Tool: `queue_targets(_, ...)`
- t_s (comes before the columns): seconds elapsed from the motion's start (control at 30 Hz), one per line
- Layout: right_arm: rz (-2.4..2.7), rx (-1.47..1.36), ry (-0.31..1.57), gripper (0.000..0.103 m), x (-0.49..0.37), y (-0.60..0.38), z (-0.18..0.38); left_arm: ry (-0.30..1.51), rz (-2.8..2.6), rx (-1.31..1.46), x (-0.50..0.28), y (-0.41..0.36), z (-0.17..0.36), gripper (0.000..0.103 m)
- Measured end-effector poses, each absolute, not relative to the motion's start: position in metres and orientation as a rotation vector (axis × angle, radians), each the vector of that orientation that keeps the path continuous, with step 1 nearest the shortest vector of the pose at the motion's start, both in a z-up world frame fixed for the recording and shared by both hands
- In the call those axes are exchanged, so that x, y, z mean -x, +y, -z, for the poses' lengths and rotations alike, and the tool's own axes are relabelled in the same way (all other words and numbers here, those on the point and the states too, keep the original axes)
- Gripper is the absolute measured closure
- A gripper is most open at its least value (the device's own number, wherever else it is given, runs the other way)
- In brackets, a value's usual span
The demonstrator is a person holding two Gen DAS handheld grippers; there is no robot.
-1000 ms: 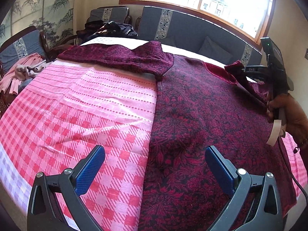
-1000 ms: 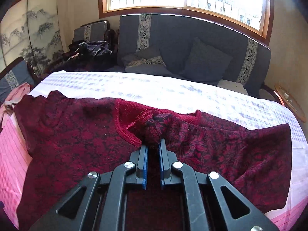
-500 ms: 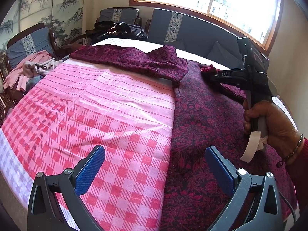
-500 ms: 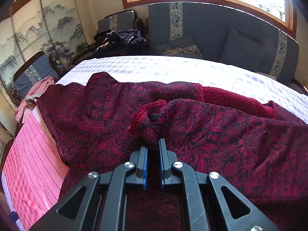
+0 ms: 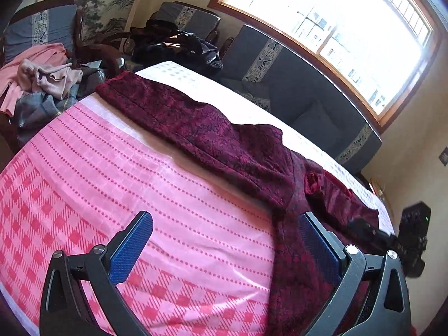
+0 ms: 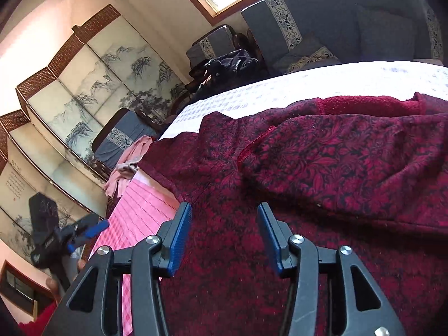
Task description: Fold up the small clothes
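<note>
A dark red floral garment lies on the pink checked bed cover. One sleeve stretches to the far left; the other sleeve lies folded over the body. My left gripper is open and empty, low over the cover at the garment's left edge. My right gripper is open and empty just above the garment's body. The left gripper also shows at the far left of the right wrist view, and the right one, blurred, at the right of the left wrist view.
A pile of pink and grey clothes lies on a chair left of the bed. Dark clothes sit on a far chair. A blue-grey sofa stands under the window. A painted folding screen lines the left wall.
My right gripper has opened and let go of the sleeve, which now lies folded over the body. Both grippers have tilted, and the left one has swung toward the garment's left sleeve.
</note>
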State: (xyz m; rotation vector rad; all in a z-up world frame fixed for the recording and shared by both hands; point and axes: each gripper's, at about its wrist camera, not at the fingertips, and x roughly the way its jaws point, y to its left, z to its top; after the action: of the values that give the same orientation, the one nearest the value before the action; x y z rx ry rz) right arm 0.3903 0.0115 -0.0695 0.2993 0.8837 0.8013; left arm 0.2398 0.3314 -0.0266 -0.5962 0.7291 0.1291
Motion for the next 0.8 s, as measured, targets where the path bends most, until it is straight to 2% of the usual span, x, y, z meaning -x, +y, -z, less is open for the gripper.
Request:
queue_targets(0.1, -0.788, -0.248, 0.862, 0.043, -0.356, -0.008, 0.069, 0.757, -0.165, 0.696, -0.277, 0.394, 0.038, 0.001)
queue_targets(0.27, -0.770, -0.161, 0.844, 0.042, -0.323, -0.023, 0.082, 0.851, -0.210, 0.924, -0.328, 0.481, 0.075, 0.010)
queue_targets(0.3, -0.770, -0.159, 0.845, 0.042, -0.320, -0.022, 0.084, 0.870, -0.220, 0.958, -0.335, 0.491, 0.083, 0.018)
queue_targets(0.33, -0.771, -0.162, 0.847, 0.042, -0.319, -0.023, 0.086, 0.861, -0.217, 0.979, -0.338, 0.498, 0.086, 0.021)
queue_targets(0.6, -0.778, -0.203, 0.849, 0.042, -0.315, -0.023, 0.099, 0.877, -0.184, 1.009, -0.376, 0.520, 0.085, 0.021)
queue_targets(0.7, -0.775, -0.236, 0.859, 0.042, -0.319, -0.025, 0.103, 0.818, -0.185, 1.022, -0.383, 0.525, 0.088, 0.021)
queue_targets(0.77, -0.768, -0.266, 0.854, 0.042, -0.319, -0.030, 0.105, 0.757, -0.167, 1.034, -0.383, 0.523, 0.091, 0.027)
queue_targets(0.8, -0.764, -0.286, 0.857, 0.042, -0.320, -0.033, 0.106, 0.743, -0.150, 1.047, -0.385, 0.522, 0.095, 0.049)
